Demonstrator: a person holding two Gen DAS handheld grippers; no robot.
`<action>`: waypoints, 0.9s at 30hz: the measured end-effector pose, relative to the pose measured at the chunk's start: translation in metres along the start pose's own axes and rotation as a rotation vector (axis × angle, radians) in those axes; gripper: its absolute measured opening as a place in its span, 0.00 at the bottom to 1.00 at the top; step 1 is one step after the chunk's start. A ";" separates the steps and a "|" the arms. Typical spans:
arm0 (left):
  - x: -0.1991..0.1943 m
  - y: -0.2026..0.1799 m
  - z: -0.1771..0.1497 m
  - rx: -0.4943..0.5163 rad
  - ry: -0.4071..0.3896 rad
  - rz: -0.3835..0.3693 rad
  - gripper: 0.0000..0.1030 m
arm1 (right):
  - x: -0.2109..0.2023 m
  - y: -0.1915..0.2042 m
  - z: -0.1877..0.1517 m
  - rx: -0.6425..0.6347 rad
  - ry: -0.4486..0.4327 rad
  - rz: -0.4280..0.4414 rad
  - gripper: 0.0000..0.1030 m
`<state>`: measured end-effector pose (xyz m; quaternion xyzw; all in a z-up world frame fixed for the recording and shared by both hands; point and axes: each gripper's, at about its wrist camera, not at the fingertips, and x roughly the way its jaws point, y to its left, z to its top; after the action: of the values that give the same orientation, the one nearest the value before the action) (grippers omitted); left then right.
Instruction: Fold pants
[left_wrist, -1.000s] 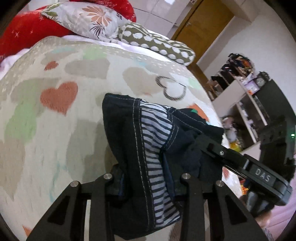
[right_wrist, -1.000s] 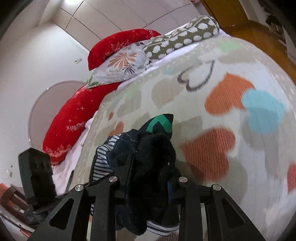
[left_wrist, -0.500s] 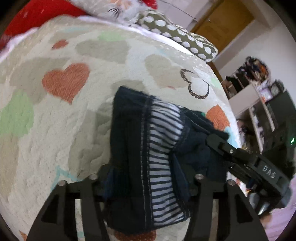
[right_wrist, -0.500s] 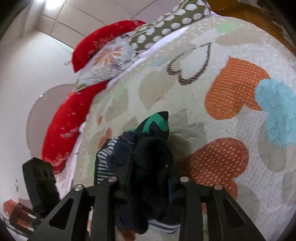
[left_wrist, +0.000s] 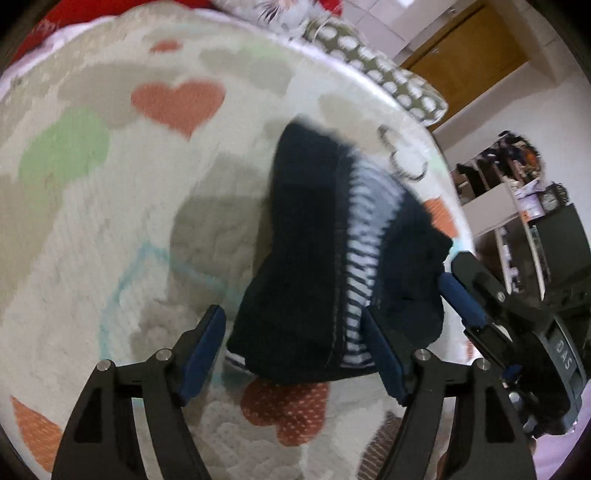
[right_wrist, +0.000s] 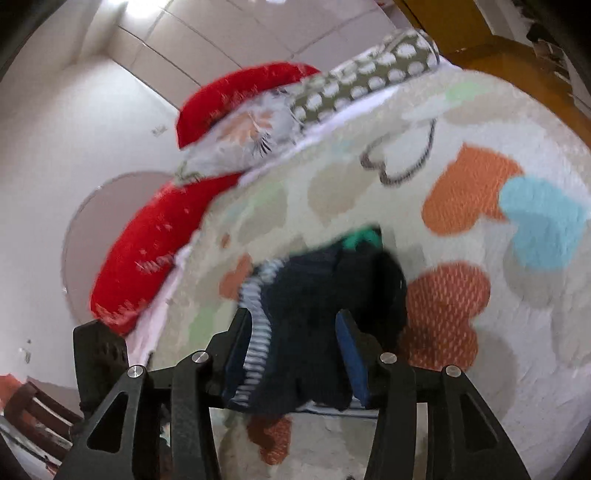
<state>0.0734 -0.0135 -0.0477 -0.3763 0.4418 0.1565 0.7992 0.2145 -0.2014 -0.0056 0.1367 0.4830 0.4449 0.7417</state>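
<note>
One label, "DAS", marks the right gripper (left_wrist: 458, 295).

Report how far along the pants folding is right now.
Done: the dark pants lie bunched into a compact bundle on the heart-print bedspread, striped lining showing. In hand: both tools have just been opening; the left tool stands clear of the fabric, and the right tool straddles the bundle, contact unclear. Left: the bundle looks lumpy, so it probably needs smoothing; any further fold is hard to judge.
</note>
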 end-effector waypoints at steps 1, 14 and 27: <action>0.000 -0.003 -0.001 0.013 -0.014 0.009 0.74 | 0.009 -0.005 -0.003 0.000 0.011 -0.032 0.50; -0.081 -0.039 -0.047 0.173 -0.268 0.204 0.78 | -0.057 0.001 -0.041 -0.080 -0.132 -0.195 0.51; -0.215 -0.067 -0.141 0.225 -0.860 0.481 1.00 | -0.120 0.014 -0.114 -0.072 -0.217 -0.333 0.63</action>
<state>-0.0913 -0.1454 0.1148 -0.0768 0.1608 0.4284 0.8859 0.0949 -0.3138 0.0180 0.0755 0.3996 0.3158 0.8572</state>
